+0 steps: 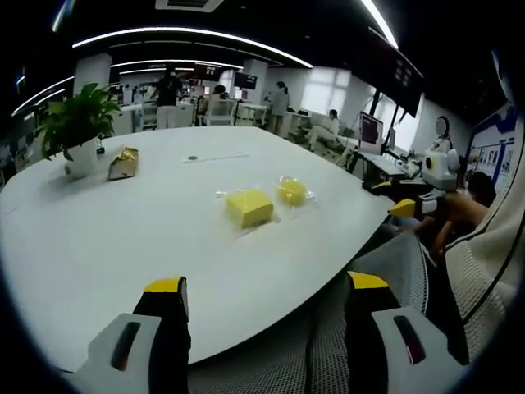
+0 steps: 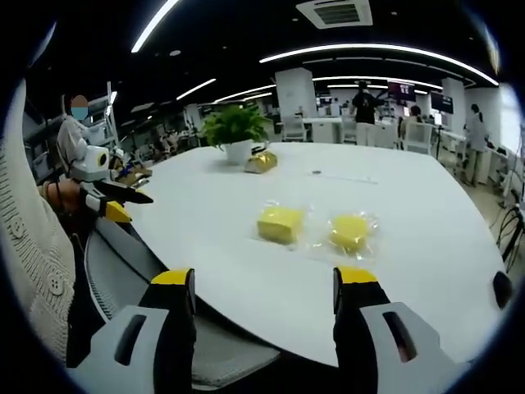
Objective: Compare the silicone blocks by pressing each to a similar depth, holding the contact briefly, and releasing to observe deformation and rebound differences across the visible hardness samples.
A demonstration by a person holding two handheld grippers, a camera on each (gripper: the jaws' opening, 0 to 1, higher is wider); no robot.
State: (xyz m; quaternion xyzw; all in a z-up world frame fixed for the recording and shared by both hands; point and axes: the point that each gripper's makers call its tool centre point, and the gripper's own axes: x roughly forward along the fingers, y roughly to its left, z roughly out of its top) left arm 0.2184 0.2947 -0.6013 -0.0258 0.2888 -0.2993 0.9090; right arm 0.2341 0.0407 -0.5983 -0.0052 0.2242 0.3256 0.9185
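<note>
Left gripper view: hand-held gripper (image 1: 267,287) wide at table (image 1: 98,246) edge; blocks (image 1: 248,208) beyond.

white surface (image 1: 123,246). two yellow silicone blocks (image 1: 248,208) (image 1: 292,192) in clear glossy wrap. left tongs (image 1: 267,316) black with yellow tips, grey body with dark slots. right tongs (image 2: 264,308) same black, yellow tips, grey. green plant (image 2: 235,125) in white pot (image 2: 239,151). gold-brown packet (image 1: 123,162). knit sleeve (image 2: 29,238) cream, ribbed. grey mesh chair (image 2: 123,263).
</note>
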